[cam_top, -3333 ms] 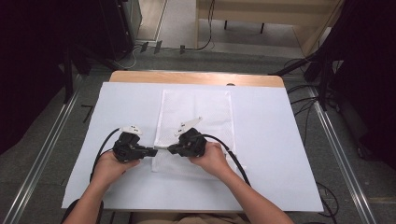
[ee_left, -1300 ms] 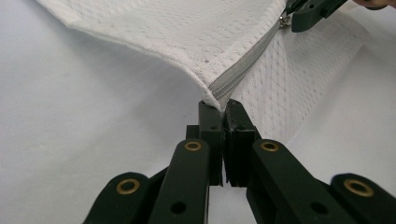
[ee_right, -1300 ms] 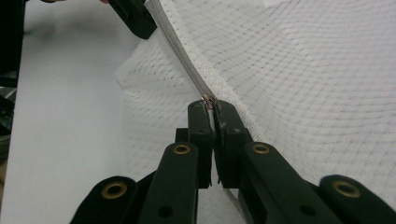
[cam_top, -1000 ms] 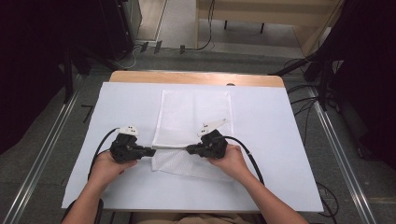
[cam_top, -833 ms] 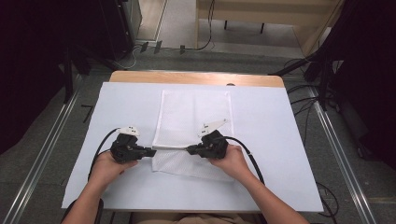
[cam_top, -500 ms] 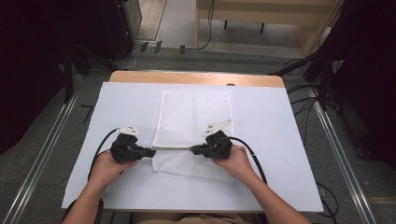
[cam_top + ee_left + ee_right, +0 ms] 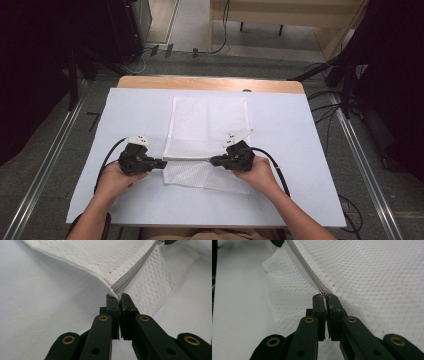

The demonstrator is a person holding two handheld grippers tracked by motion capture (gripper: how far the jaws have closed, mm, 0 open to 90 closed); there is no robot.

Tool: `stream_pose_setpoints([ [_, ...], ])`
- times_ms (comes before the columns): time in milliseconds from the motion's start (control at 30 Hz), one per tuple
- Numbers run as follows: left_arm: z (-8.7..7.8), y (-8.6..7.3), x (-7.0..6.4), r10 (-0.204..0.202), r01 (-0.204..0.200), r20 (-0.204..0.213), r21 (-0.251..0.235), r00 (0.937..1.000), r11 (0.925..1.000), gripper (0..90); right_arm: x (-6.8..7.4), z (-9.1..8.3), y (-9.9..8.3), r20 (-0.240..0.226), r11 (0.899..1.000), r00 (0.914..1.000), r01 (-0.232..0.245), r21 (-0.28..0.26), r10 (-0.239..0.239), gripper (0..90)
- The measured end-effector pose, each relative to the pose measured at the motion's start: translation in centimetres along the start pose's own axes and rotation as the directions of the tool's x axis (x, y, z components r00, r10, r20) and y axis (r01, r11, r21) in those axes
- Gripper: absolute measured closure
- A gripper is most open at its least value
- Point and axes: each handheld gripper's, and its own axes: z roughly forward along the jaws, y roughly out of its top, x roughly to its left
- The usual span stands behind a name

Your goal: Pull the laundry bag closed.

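A white mesh bag [image 7: 207, 135] is lying flat at the centre of the white-covered surface [image 7: 310, 150], its zipper [image 7: 187, 158] running from 9 o'clock to 3 o'clock across its near part. The left tongs [image 7: 117, 298] are pinching the bag's corner at the zipper's end; the right tongs [image 7: 325, 297] are pinching a small metal piece on the zipper track, probably the slider pull. Between them the zipper line is being held taut and slightly raised. The mesh is looking light, thin and limp, likely to bunch or drag if gripped mid-panel, so the stiffer zipper tape and the pull are probably the sound holds — one end anchored, the other drawn along.
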Motion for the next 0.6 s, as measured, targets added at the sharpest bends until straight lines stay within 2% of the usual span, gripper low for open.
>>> stream_pose_setpoints([
  [600,-0.2,-0.1,0.1,-0.003,0.003,-0.005,-0.003,1.0,1.0,88.2,-0.6,-1.2,-0.8,0.017,1.0,0.9999,0.0,0.007,-0.001,88.3],
])
